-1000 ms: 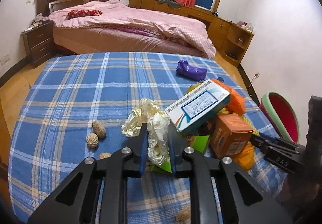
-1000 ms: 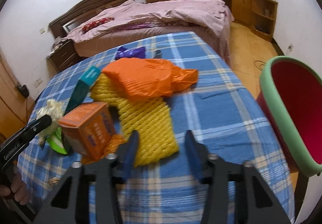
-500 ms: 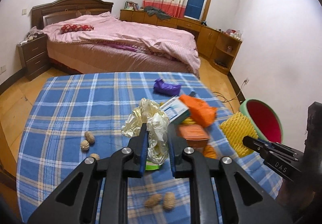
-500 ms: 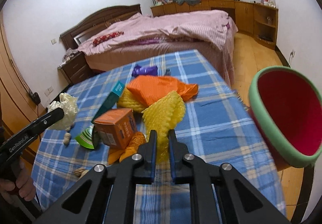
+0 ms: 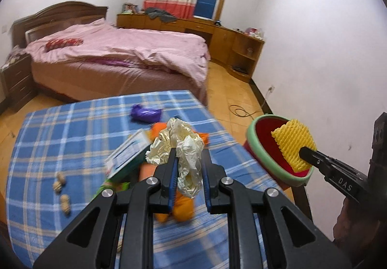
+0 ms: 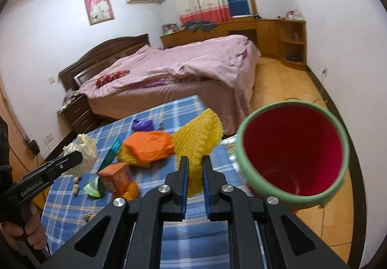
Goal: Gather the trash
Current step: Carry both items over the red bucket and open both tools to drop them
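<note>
Left hand-held gripper (image 5: 187, 156): jaws nearly closed, clamping a crumpled cream plastic bag (image 5: 180, 148), which is held clear above the table (image 5: 60, 128).

Right hand-held gripper (image 6: 193, 163): jaws have just been closing and now pinch a yellow foam net (image 6: 198, 138) between the pads. In the left wrist view the net hangs in front of the mouth of the red bin (image 6: 292, 150) with the green rim; whether it is over the opening cannot be told.

Bin position: just beside the table's far right edge.

Remaining on the blue plaid cloth: an orange net (image 6: 147, 144), an orange box (image 6: 116, 175), a blue-and-white carton (image 5: 128, 153), a purple wrapper (image 5: 145, 113) and several nuts (image 5: 61, 186), somewhat blurred.
</note>
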The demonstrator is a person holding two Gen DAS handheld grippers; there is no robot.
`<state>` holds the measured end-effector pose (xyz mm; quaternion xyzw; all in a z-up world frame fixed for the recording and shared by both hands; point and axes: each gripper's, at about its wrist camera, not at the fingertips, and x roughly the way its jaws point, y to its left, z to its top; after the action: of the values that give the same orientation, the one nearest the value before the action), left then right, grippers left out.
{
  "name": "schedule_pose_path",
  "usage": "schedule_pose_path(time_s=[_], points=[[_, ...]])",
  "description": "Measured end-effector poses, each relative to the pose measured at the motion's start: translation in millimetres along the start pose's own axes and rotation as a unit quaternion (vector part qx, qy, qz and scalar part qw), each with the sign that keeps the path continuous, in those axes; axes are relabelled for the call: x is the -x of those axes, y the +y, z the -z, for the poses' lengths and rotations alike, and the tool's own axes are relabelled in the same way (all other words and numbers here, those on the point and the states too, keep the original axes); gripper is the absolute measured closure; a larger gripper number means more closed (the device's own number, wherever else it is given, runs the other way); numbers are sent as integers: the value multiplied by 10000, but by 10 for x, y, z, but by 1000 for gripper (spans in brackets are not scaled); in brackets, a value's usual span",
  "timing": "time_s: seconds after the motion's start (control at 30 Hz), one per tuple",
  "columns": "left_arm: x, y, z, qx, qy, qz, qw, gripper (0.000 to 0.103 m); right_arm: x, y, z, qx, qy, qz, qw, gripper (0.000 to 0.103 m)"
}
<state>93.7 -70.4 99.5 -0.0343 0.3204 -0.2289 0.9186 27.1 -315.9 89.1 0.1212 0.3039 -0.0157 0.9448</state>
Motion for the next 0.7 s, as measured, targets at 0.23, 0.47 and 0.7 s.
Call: schedule_pose_path(time_s=[0.23, 0.47, 0.7], points=[[-343, -507, -140, -292, 120, 334, 9989, 86, 75, -541, -117, -260, -134, 353, 9990, 90], [-824, -1017, -171, -568, 415, 650, 9954, 86, -5, -1046, -106, -576, -46, 586, 9966, 90], [-1322, -1411, -105, -812, 768, 892, 9897, 86, -204, -1468, -13, -931, 118, 733, 9929, 90]])
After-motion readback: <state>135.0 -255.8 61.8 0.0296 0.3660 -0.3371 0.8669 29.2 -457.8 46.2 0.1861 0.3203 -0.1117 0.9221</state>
